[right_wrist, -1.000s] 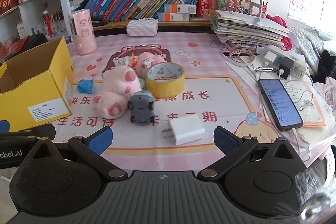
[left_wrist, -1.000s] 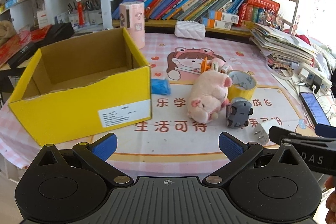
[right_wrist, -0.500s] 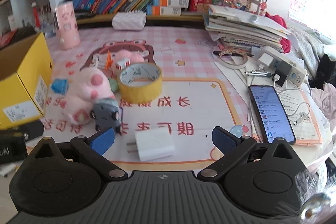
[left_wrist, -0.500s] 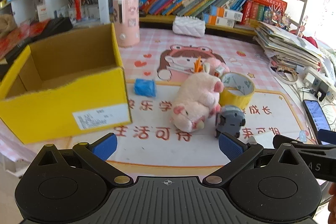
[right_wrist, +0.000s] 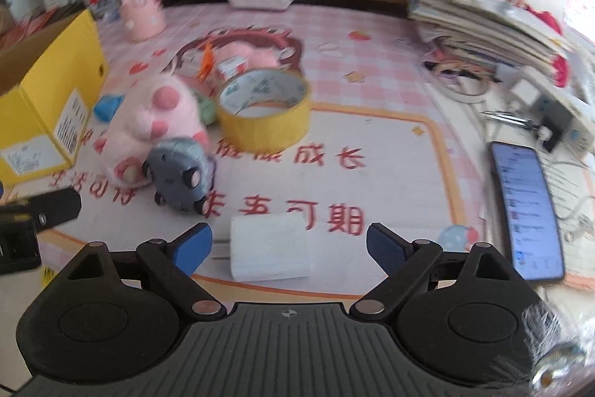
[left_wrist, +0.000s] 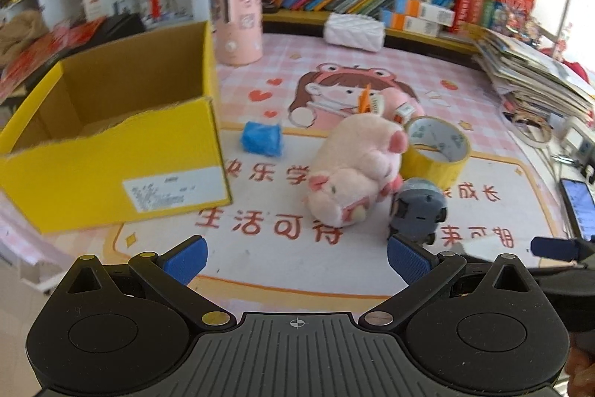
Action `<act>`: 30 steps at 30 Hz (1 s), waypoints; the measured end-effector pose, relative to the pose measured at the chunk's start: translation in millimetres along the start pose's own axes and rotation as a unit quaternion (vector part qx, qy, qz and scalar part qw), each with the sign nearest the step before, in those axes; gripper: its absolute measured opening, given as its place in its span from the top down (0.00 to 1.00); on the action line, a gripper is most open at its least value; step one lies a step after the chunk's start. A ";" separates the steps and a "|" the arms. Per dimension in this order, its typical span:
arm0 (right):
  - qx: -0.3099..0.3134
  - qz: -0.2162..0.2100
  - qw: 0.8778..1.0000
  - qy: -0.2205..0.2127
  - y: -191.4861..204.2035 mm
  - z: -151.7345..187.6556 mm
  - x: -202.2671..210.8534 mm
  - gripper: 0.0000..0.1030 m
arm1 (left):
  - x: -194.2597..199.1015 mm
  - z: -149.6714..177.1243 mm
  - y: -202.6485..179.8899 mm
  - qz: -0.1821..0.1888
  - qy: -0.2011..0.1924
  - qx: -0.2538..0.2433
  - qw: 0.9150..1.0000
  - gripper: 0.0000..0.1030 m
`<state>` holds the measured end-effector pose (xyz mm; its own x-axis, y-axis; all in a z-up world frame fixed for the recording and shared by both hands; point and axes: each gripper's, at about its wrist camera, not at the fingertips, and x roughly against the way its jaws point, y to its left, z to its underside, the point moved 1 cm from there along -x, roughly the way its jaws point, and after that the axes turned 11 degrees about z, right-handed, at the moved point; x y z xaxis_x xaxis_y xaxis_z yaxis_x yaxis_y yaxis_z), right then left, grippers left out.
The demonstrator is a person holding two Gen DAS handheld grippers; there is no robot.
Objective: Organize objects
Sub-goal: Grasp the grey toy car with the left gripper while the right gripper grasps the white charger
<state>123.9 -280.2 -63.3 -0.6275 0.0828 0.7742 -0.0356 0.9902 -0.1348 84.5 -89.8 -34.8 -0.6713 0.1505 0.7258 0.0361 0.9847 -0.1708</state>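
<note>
A white charger plug [right_wrist: 268, 246] lies on the printed mat between the blue pads of my right gripper [right_wrist: 289, 246]. The jaws are closing, with a gap still on each side of the plug. Beyond it stand a grey toy car [right_wrist: 178, 175], a pink plush pig [right_wrist: 152, 125] and a yellow tape roll [right_wrist: 264, 110]. My left gripper [left_wrist: 295, 259] hangs open over bare mat, with the plush pig [left_wrist: 357, 173], the car [left_wrist: 418, 211] and the tape [left_wrist: 435, 147] ahead to its right. An open yellow cardboard box [left_wrist: 111, 129] stands to its left.
A blue crumpled object [left_wrist: 262, 138] lies by the box. A pink cylinder [left_wrist: 238, 19] and a white pouch [left_wrist: 353, 32] stand before the bookshelf. A phone [right_wrist: 526, 207], chargers and cables lie at the right, with a pile of papers [right_wrist: 483, 17] behind.
My right gripper has come down and forward over the white plug, and its jaws have narrowed. My left gripper has shifted right, so the yellow box now sits further left in its view.
</note>
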 end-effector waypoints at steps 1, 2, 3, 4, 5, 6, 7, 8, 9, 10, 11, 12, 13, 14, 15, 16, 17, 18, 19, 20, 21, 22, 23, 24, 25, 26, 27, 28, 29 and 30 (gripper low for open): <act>0.008 -0.005 1.000 0.004 2.9 0.2 -2.7 0.12 | -0.5 1.2 0.9 -0.003 0.002 0.004 1.000 0.00; 0.017 -0.009 1.000 0.008 5.9 0.0 -6.2 0.12 | -1.0 2.4 1.7 -0.007 0.003 0.008 1.000 0.00; 0.025 -0.012 1.000 0.012 8.2 0.8 -9.0 0.12 | -1.1 3.3 1.9 -0.010 0.004 0.009 1.000 0.00; 0.031 -0.015 0.999 0.016 10.4 1.5 -12.0 0.12 | -1.2 3.8 1.5 -0.013 0.004 0.009 1.000 0.00; 0.038 -0.018 0.999 0.020 11.8 2.1 -15.4 0.13 | -1.2 4.3 0.6 -0.016 0.003 0.008 1.000 0.00; 0.044 -0.019 0.999 0.024 13.5 2.8 -18.6 0.15 | -1.1 4.6 -0.7 -0.019 0.002 0.006 1.000 0.00; 0.048 -0.018 0.998 0.028 14.3 3.3 -21.6 0.17 | -1.3 4.1 -1.8 -0.019 0.002 0.004 1.000 0.00; 0.052 -0.017 0.998 0.030 15.0 3.1 -24.8 0.21 | -1.5 3.6 -3.3 -0.017 0.001 0.003 1.000 0.00; 0.055 -0.017 0.998 0.032 15.0 3.3 -26.9 0.24 | -1.8 3.2 -4.5 -0.016 0.000 0.002 1.000 0.00; 0.055 -0.020 0.998 0.030 14.1 2.9 -28.0 0.25 | -2.4 2.7 -5.7 -0.014 -0.002 0.001 1.000 0.00; 0.056 -0.022 0.998 0.028 13.1 2.0 -28.3 0.28 | -3.6 1.5 -8.0 -0.012 -0.005 -0.001 1.000 0.00; 0.058 -0.027 0.998 0.024 12.5 1.3 -27.8 0.38 | -4.7 0.3 -10.3 -0.008 -0.006 -0.003 1.000 0.00; 0.062 -0.027 0.997 0.021 11.4 0.9 -26.9 0.38 | -6.3 -1.0 -12.9 -0.003 -0.006 -0.004 1.000 0.00; 0.066 -0.023 0.997 0.018 9.7 0.2 -25.9 0.39 | -8.6 -2.9 -16.2 0.003 -0.006 -0.006 1.000 0.00; 0.065 -0.020 0.998 0.013 6.3 -0.8 -24.6 0.39 | -10.7 -4.3 -18.8 0.008 -0.005 -0.009 1.000 0.00; 0.060 -0.020 0.998 0.009 1.8 -2.5 -23.1 0.39 | -13.2 -6.1 -22.1 0.014 -0.003 -0.011 1.000 0.00; 0.054 -0.015 0.998 0.002 -4.1 -4.7 -21.1 0.39 | -16.4 -7.7 -26.7 0.022 0.000 -0.015 1.000 0.00; 0.049 -0.006 0.999 -0.006 -9.4 -7.0 -19.4 0.39 | -19.2 -8.8 -30.6 0.030 0.000 -0.017 0.999 0.00; 0.043 0.005 0.999 -0.015 -16.1 -9.3 -17.2 0.39 | -22.0 -9.5 -34.7 0.042 0.000 -0.018 0.999 0.01; 0.038 0.013 0.999 -0.021 -21.6 -11.0 -15.4 0.39 | -26.1 -11.0 -40.4 0.056 0.001 -0.020 0.998 0.01; 0.033 0.020 0.999 -0.027 -27.9 -12.8 -13.9 0.39 | -29.8 -12.5 -45.6 0.063 0.003 -0.024 0.998 0.01; 0.028 0.027 0.999 -0.032 -34.0 -14.1 -12.3 0.39 | -33.8 -14.1 -52.1 0.067 0.003 -0.032 0.997 0.06; 0.024 0.031 0.999 -0.038 -39.5 -15.1 -10.8 0.39 | -37.9 -15.1 -58.2 0.072 0.005 -0.041 0.997 0.09; 0.020 0.036 0.998 -0.043 -45.3 -16.1 -9.1 0.39 | -41.9 -16.2 -63.7 0.075 0.008 -0.048 0.996 0.15; 0.016 0.041 0.998 -0.050 -50.6 -17.1 -6.5 0.39 | -46.1 -17.2 -68.6 0.075 0.012 -0.055 0.996 0.18; 0.014 0.047 0.997 -0.060 -55.5 -18.6 -3.6 0.39 | -51.3 -18.3 -74.1 0.072 0.017 -0.062 0.995 0.19; 0.013 0.052 0.996 -0.068 -59.5 -19.9 -1.2 0.39 | -55.9 -18.9 -78.6 0.065 0.021 -0.069 0.995 0.20; 0.011 0.055 0.995 -0.077 -63.3 -21.6 1.1 0.39 | -60.4 -18.9 -81.8 0.058 0.025 -0.076 0.995 0.22; 0.011 0.057 0.995 -0.085 -66.7 -23.1 3.1 0.39 | -65.7 -19.0 -84.5 0.050 0.031 -0.084 0.995 0.24; 0.011 0.058 0.994 -0.091 -68.7 -24.2 4.3 0.39 | -70.2 -19.1 -86.6 0.045 0.037 -0.089 0.994 0.31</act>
<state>142.4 -345.1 -35.7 -0.7585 0.1730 0.6283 0.0300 0.9724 -0.2316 142.6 -184.0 -58.3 -0.6026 0.2390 0.7614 0.2284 0.9658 -0.1224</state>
